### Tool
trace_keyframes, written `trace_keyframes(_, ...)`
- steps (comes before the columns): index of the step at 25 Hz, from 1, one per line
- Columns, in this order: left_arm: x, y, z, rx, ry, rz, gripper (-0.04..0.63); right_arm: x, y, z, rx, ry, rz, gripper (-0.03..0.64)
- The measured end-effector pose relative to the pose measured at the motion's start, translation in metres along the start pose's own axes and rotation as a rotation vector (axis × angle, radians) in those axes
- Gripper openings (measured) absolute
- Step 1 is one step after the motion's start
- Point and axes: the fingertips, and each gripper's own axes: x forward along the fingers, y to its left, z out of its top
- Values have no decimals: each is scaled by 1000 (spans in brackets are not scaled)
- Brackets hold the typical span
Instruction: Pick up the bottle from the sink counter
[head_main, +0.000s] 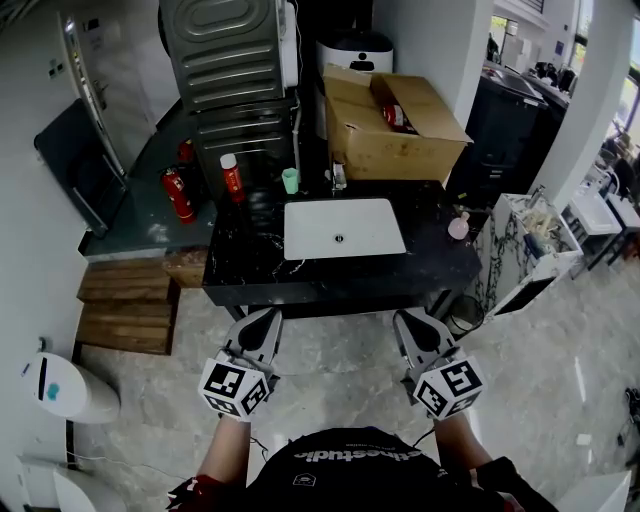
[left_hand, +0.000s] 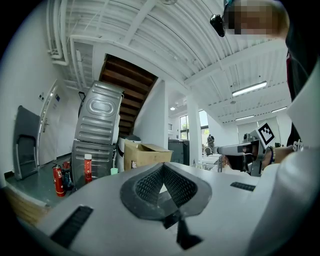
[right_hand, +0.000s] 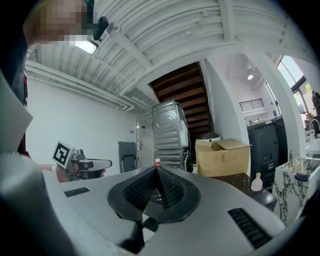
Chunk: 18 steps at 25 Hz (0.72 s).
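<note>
A red bottle with a white cap (head_main: 232, 178) stands upright at the back left of the black sink counter (head_main: 240, 270). A small pink bottle (head_main: 458, 227) stands at the counter's right end. Both grippers hang in front of the counter, short of its front edge. My left gripper (head_main: 267, 317) and my right gripper (head_main: 409, 318) are both shut, with nothing between the jaws. In the left gripper view the red bottle (left_hand: 88, 167) lies far left of the shut left gripper (left_hand: 162, 165). In the right gripper view its cap (right_hand: 157, 162) shows just above the right gripper (right_hand: 157, 169), and the pink bottle (right_hand: 256, 183) is to the right.
A white sink basin (head_main: 343, 228) is set in the middle of the counter, with a faucet (head_main: 339, 178) and a green cup (head_main: 290, 180) behind it. An open cardboard box (head_main: 392, 125) stands at the back right. Fire extinguishers (head_main: 178, 195) stand left of the counter, and wooden steps (head_main: 125, 305) lie lower left.
</note>
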Motion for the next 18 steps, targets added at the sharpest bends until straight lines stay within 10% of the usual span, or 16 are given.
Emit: trace_keyframes(18,125,59,-46,-27,64,-18,15,95,-112,-27,44,25,-78,39)
